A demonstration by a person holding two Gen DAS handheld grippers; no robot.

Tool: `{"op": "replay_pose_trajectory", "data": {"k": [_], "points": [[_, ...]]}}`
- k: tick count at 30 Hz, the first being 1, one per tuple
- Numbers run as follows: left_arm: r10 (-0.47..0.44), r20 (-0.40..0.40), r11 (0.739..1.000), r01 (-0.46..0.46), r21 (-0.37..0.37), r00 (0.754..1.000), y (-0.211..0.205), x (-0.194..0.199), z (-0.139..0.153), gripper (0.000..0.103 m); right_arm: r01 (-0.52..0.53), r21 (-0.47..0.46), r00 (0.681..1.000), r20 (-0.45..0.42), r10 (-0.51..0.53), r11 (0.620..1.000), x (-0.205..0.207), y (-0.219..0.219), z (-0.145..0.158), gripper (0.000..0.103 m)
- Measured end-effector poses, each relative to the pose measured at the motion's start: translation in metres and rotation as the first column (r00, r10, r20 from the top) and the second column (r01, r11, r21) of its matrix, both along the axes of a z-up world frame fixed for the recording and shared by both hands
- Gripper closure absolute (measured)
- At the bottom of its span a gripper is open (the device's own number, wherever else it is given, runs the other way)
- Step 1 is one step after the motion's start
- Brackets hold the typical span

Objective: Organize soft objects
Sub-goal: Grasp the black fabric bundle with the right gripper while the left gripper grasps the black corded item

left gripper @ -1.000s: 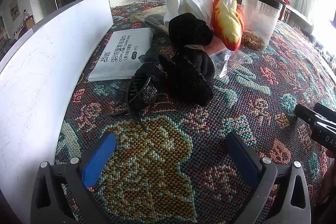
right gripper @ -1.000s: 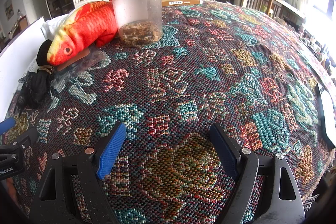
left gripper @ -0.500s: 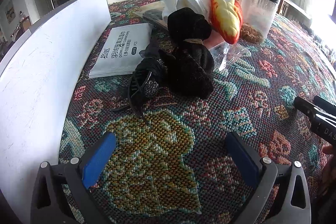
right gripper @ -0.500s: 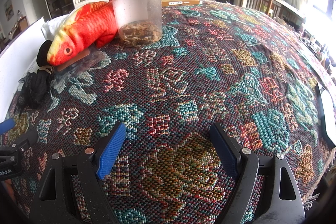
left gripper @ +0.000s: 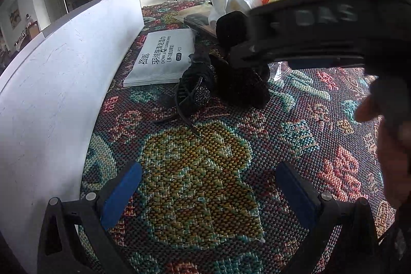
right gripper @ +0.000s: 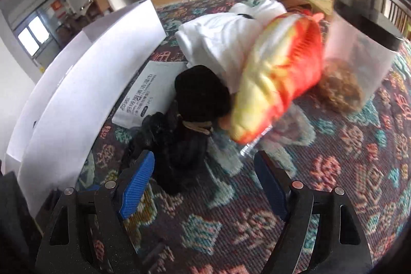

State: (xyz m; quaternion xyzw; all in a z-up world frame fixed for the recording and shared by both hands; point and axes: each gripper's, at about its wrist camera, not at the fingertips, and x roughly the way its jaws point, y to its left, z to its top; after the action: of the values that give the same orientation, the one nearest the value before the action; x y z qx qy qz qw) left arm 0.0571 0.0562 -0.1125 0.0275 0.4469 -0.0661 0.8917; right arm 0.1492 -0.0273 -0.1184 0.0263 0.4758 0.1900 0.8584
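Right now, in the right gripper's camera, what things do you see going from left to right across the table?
White board → white packet with writing → black teddy bear → red and yellow fish toy → clear jar with a black lid.

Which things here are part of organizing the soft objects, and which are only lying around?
For the job: black plush, fish plush, white plush, right gripper, left gripper.

Lying about: wipes pack, jar, white board, black hair clip.
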Motion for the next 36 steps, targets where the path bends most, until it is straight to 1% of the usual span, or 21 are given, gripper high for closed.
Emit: {"op": "replay_pose_trajectory", "data": {"k": [1,2,3,4,7,9,14,17,19,20,22,23,24,26,27,28,29,31,34,36], "points": [[0.000,0.000,1.000,0.000,-0.001,1.000,0.000,0.000,0.000,0.000,-0.007,0.001,1.000,-0.015,0.007,1.000,0.008,0.007,-0.004,0.040],[0.000,0.000,1.000,0.000,-0.002,1.000,0.000,0.000,0.000,0.000,-0.017,0.008,0.999,-0.034,0.017,1.000,0.014,0.012,-0.008,0.050],[0.000,0.001,1.000,0.000,-0.002,1.000,0.000,-0.001,0.000,0.000,-0.029,0.020,0.998,-0.056,0.030,0.999,0.018,0.015,-0.012,0.064],[0.000,0.001,1.000,0.000,-0.002,1.000,0.000,-0.001,0.000,0.000,-0.036,0.027,0.996,-0.079,0.038,0.999,0.020,0.016,-0.016,0.066],[0.000,0.001,1.000,0.000,-0.002,1.000,0.000,-0.001,0.000,0.000,-0.033,0.069,0.995,-0.087,0.039,0.997,0.009,0.002,-0.012,0.074],[0.000,0.001,1.000,0.000,-0.002,1.000,0.000,-0.001,0.000,0.000,-0.023,0.086,0.996,-0.088,0.030,0.996,-0.003,-0.017,-0.007,0.076],[0.000,0.001,1.000,0.000,-0.002,1.000,0.001,-0.001,-0.001,0.000,0.029,0.057,0.995,-0.102,-0.024,0.998,-0.037,-0.073,-0.001,0.077],[-0.001,0.001,1.000,0.001,-0.002,1.000,0.001,-0.001,-0.001,0.000,0.111,0.013,0.991,-0.080,-0.109,0.994,-0.054,-0.111,-0.001,0.077],[0.000,0.001,1.000,0.000,-0.002,1.000,0.001,-0.002,-0.001,0.000,0.182,0.010,0.981,-0.069,-0.181,0.983,-0.061,-0.136,-0.002,0.078],[-0.001,0.001,1.000,0.001,-0.002,1.000,0.001,-0.001,-0.001,0.000,0.221,-0.003,0.974,-0.059,-0.221,0.975,-0.065,-0.146,-0.004,0.078],[-0.001,0.001,1.000,0.001,-0.002,1.000,0.001,-0.002,-0.001,0.000,0.302,-0.062,0.953,-0.001,-0.303,0.951,-0.079,-0.165,-0.005,0.079],[-0.001,0.001,1.000,0.001,-0.002,1.000,0.001,-0.001,-0.001,0.000,0.340,-0.070,0.940,0.026,-0.339,0.938,-0.084,-0.171,-0.006,0.079],[-0.001,0.001,1.000,0.001,-0.002,1.000,0.001,-0.002,-0.001,0.000,0.367,-0.061,0.930,0.045,-0.364,0.928,-0.085,-0.174,-0.007,0.078],[-0.001,0.001,1.000,0.001,-0.002,1.000,0.000,-0.002,-0.001,0.000,0.394,-0.035,0.917,0.090,-0.389,0.919,-0.092,-0.181,-0.007,0.067],[-0.001,0.002,1.000,0.001,-0.001,1.000,0.000,-0.002,-0.001,0.000,0.396,-0.021,0.914,0.107,-0.391,0.918,-0.094,-0.180,-0.008,0.040],[-0.001,0.002,1.000,0.001,-0.001,1.000,0.000,-0.002,-0.001,0.000,0.395,-0.016,0.913,0.116,-0.390,0.919,-0.095,-0.179,-0.010,0.022],[-0.001,0.002,1.000,0.001,-0.001,1.000,0.000,-0.002,-0.001,0.000,0.394,-0.017,0.913,0.125,-0.389,0.919,-0.097,-0.178,-0.013,0.022],[-0.001,0.002,1.000,0.001,-0.001,1.000,0.000,-0.002,-0.001,0.000,0.393,-0.015,0.914,0.112,-0.389,0.920,-0.096,-0.179,-0.017,0.022],[-0.002,0.001,1.000,0.002,-0.002,1.000,0.000,-0.002,-0.001,0.000,0.401,0.026,0.912,0.080,-0.402,0.916,-0.091,-0.186,-0.024,0.023],[-0.009,-0.006,1.000,0.009,-0.002,1.000,0.001,-0.001,-0.001,0.000,0.406,0.056,0.909,0.076,-0.410,0.912,-0.093,-0.191,-0.025,0.023]]}}
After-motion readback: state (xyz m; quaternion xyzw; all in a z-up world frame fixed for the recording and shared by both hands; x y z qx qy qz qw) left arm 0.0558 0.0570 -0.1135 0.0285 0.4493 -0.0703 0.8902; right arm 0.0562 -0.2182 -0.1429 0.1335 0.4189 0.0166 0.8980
